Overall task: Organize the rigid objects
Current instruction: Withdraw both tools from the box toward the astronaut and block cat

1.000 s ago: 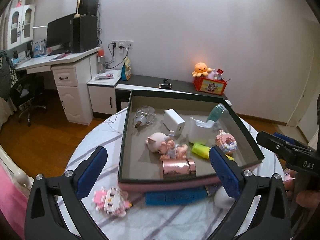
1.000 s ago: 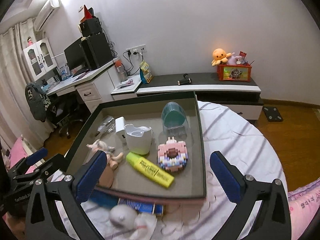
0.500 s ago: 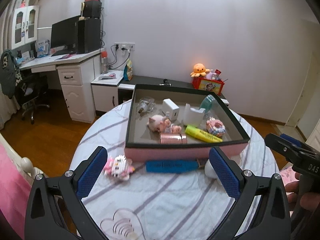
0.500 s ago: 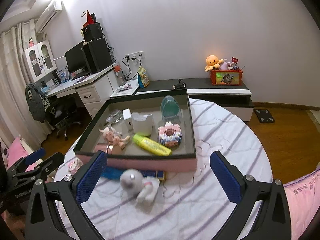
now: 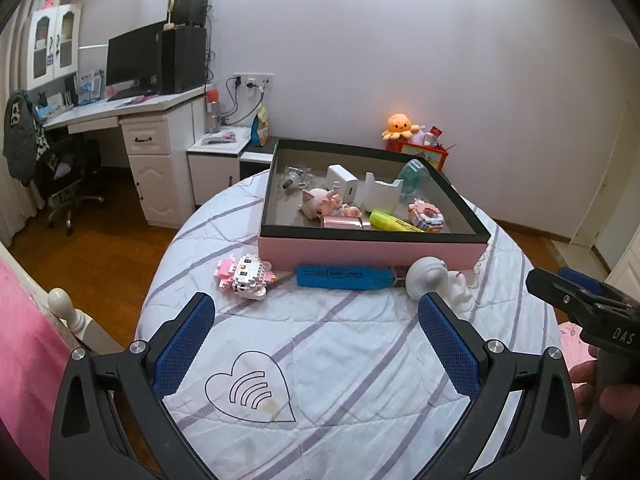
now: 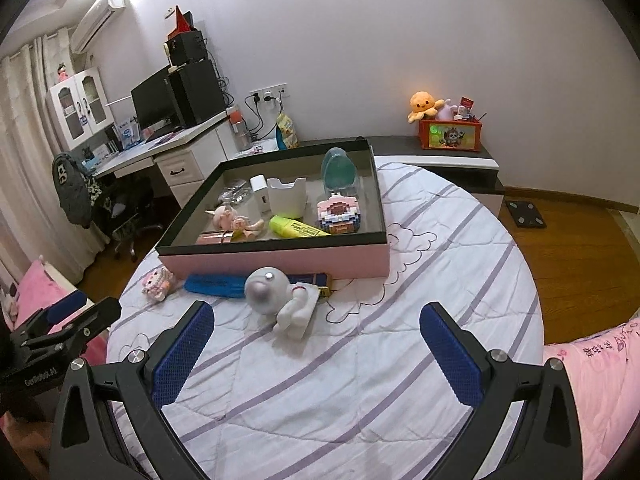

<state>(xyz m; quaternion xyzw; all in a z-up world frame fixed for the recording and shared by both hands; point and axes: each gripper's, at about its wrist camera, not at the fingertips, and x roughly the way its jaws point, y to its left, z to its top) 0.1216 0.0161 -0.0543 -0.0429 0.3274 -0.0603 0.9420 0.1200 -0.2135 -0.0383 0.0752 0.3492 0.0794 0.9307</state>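
A pink box (image 5: 372,250) (image 6: 276,258) with a dark rim stands on the round table and holds several items, among them a yellow highlighter (image 5: 394,220) (image 6: 298,228), a pink block donut (image 5: 426,216) (image 6: 340,214) and a white cup (image 6: 286,196). In front of the box lie a pink block toy (image 5: 244,276) (image 6: 158,282), a blue case (image 5: 344,277) (image 6: 216,283) and a white astronaut figure (image 5: 436,280) (image 6: 280,298). My left gripper (image 5: 316,340) is open and empty, short of these. My right gripper (image 6: 316,344) is open and empty, just short of the astronaut.
The table has a white quilted cover (image 5: 340,360) with purple stripes. A white desk (image 5: 152,152) and an office chair (image 5: 68,184) stand at the left. A low cabinet (image 6: 452,160) with an orange toy box stands behind. Pink bedding (image 6: 600,380) lies at the right.
Both grippers have pulled back from the box toward the near side of the table. The box and the loose items in front of it now look smaller and farther away.
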